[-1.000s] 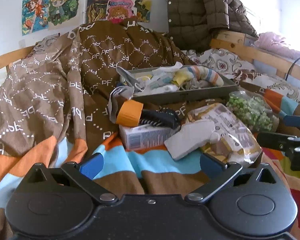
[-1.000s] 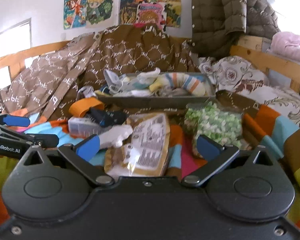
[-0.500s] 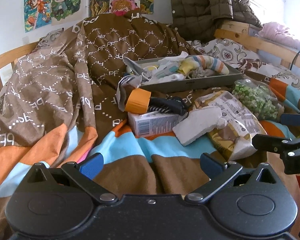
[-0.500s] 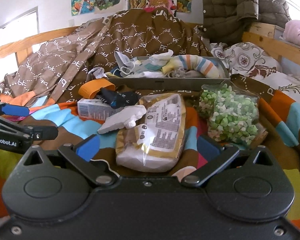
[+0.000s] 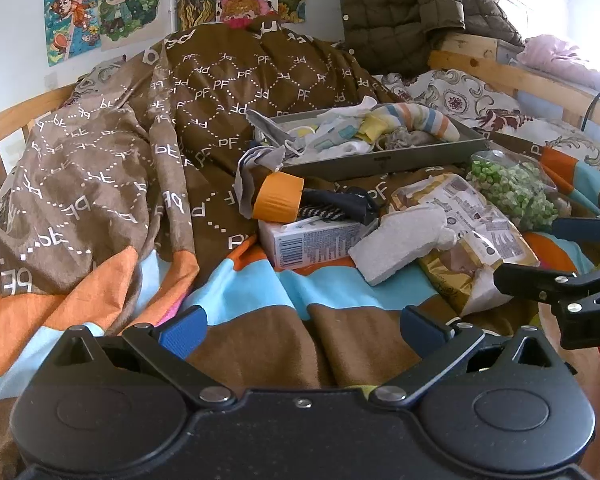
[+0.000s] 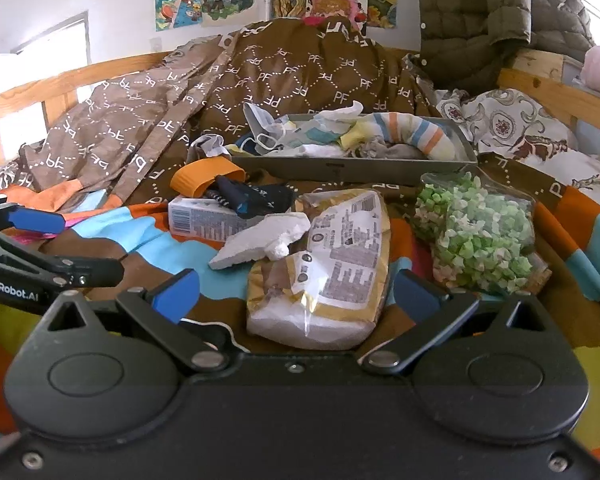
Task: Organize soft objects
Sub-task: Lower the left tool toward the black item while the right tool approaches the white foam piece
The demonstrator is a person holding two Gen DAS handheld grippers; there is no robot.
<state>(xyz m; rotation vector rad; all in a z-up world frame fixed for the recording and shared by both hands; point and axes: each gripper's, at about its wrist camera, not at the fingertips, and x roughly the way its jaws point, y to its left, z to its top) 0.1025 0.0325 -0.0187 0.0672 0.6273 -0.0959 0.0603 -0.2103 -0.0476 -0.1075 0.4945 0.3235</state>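
I've pulled both grippers back; pile looks farther off. Left gripper (image 5: 300, 326) and right gripper (image 6: 296, 290) jaws spread, empty. White sock (image 6: 260, 240) lies on snack bag (image 6: 332, 264), tray (image 6: 340, 168) beyond. Nothing sorted yet this pass.

Socks (image 6: 412, 134) lie in the tray (image 6: 340, 170), behind the carton (image 6: 204, 220) and bags (image 6: 340, 264).

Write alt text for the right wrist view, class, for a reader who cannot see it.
The open right gripper hovers just before a tan food packet on a striped bedspread. Beyond lie a white sock, a bag of green pieces and a grey tray of socks. The left gripper shows at left.
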